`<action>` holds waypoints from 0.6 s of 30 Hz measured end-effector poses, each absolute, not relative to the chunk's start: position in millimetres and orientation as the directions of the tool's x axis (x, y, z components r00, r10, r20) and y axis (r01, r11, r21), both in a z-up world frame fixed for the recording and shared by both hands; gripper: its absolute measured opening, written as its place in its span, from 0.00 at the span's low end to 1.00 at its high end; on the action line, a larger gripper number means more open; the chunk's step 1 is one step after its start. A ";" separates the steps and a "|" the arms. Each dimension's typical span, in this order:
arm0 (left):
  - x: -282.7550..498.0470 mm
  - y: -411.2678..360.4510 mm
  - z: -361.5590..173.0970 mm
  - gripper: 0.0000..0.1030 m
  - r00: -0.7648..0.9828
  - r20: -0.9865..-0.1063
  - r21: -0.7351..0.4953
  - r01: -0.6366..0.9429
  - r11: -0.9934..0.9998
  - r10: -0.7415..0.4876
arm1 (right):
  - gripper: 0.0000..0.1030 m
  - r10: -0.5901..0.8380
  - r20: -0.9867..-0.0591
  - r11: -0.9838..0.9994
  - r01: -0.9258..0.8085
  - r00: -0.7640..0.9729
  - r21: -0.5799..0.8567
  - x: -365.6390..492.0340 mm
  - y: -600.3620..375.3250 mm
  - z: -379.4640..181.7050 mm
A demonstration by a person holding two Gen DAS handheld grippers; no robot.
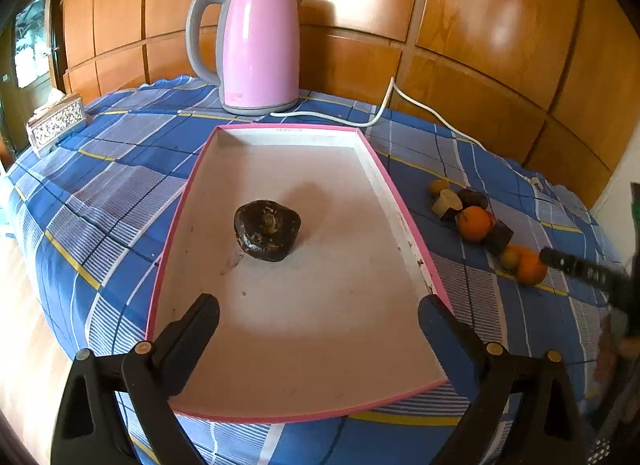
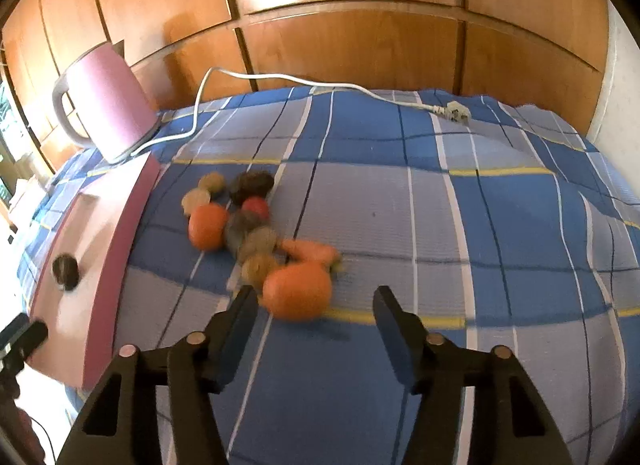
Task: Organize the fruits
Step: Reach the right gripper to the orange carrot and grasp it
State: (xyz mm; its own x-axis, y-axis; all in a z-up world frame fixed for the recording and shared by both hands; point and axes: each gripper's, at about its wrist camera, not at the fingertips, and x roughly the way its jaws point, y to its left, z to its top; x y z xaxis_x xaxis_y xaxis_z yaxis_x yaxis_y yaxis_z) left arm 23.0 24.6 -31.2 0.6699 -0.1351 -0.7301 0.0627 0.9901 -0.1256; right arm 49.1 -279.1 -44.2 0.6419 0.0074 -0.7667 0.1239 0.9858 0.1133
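From the left wrist, the left gripper is hanging wide open and empty over the tray's near edge; one dark fruit is lying mid-tray.

From the right wrist, the right gripper is gaping empty just short of an orange; the fruit pile is waiting on the cloth beside the tray's right edge, so most remains.

A glossy pink plastic kettle with a matt grey handle stands against varnished wood panels that throw back bright glare. The checked cloth, woven and matt, lies slightly wrinkled over the counter. The tray looks like card or thin board, its white floor matt and stained, its rim pink. In it sits a dark fruit with a rough, wrinkled skin. The oranges have a dimpled, faintly shiny peel. The white cord is smooth plastic.
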 end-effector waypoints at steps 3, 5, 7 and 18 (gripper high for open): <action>23.7 26.1 -31.5 0.97 0.669 -0.731 -0.133 0.058 0.989 -0.138 | 0.43 0.018 -0.783 0.986 0.121 0.622 0.118 66.9 -287.6 -40.7; 23.8 25.9 -31.3 0.97 0.669 -0.730 -0.135 0.061 0.989 -0.141 | 0.42 0.032 -0.811 0.989 0.099 0.584 0.110 81.1 -292.3 -42.0; 24.0 25.6 -31.0 0.97 0.668 -0.730 -0.138 0.066 0.988 -0.146 | 0.42 0.070 -0.848 0.993 0.046 0.526 0.110 97.1 -293.7 -46.5; 29.7 33.0 -34.9 0.98 0.653 -0.743 -0.159 0.038 0.987 -0.145 | 0.42 0.142 -0.964 0.958 -0.277 0.222 0.077 161.0 -270.1 -70.5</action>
